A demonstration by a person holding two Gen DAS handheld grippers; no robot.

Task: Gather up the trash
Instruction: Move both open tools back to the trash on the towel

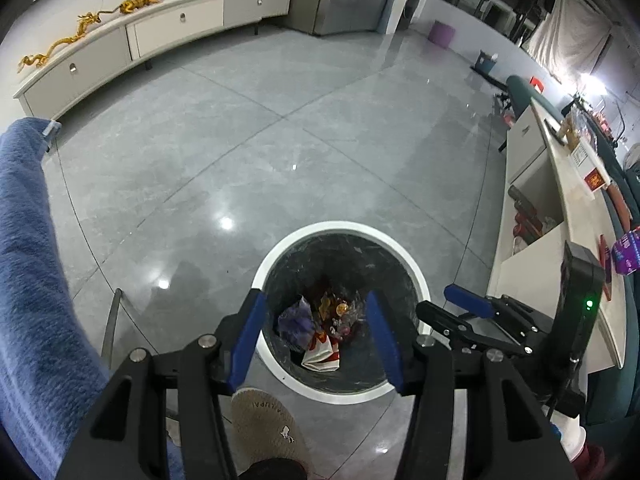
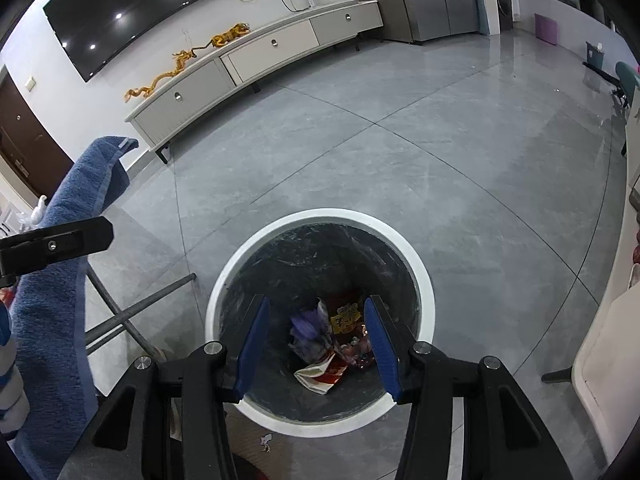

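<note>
A round bin with a white rim (image 1: 412,264) and dark liner stands on the floor below both grippers; it also shows in the right wrist view (image 2: 424,268). Crumpled trash lies at its bottom: purple wrapper (image 1: 294,320), red-and-white paper bag (image 1: 320,356), red and yellow packets (image 2: 348,316). My left gripper (image 1: 314,306) is open and empty over the bin mouth. My right gripper (image 2: 316,310) is open and empty over the bin; it also shows at the right of the left wrist view (image 1: 452,300).
A blue towel (image 1: 28,260) hangs over a chair at the left, its grey legs (image 2: 132,312) near the bin. A white table with clutter (image 1: 576,216) runs along the right. A slippered foot (image 1: 272,428) is just behind the bin. A low TV cabinet (image 2: 256,56) stands far back.
</note>
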